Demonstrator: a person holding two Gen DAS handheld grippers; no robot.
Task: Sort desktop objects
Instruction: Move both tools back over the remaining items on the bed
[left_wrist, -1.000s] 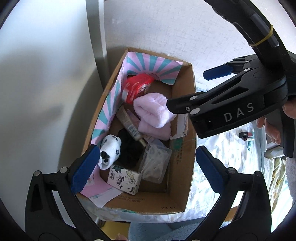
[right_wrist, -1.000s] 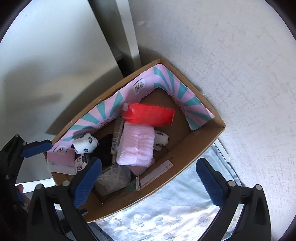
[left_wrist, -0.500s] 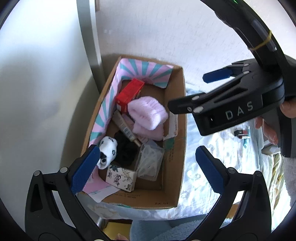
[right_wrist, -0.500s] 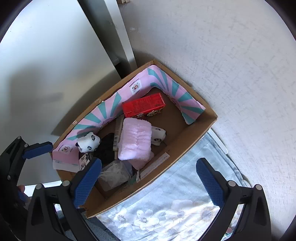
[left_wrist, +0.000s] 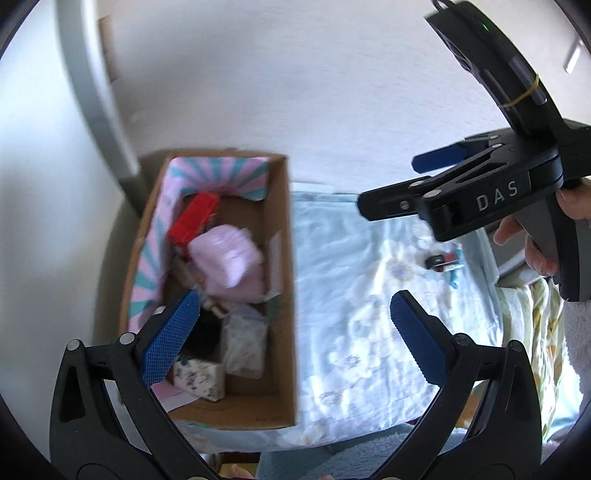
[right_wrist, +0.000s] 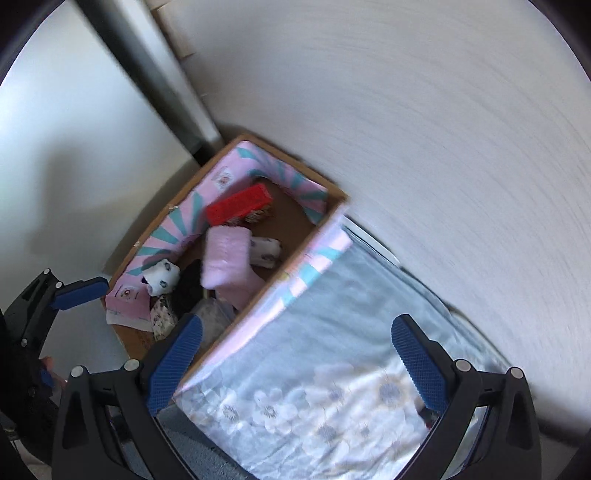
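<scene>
Both grippers, left (left_wrist: 291, 325) and right (right_wrist: 295, 354), hang with fingers apart and empty over a worktop under a pale floral cloth (left_wrist: 369, 280). One box (left_wrist: 284, 258) full of sorted things stands at its edge against a white wall (right_wrist: 406, 110), and small items (left_wrist: 445, 260) lie on the cloth.
</scene>
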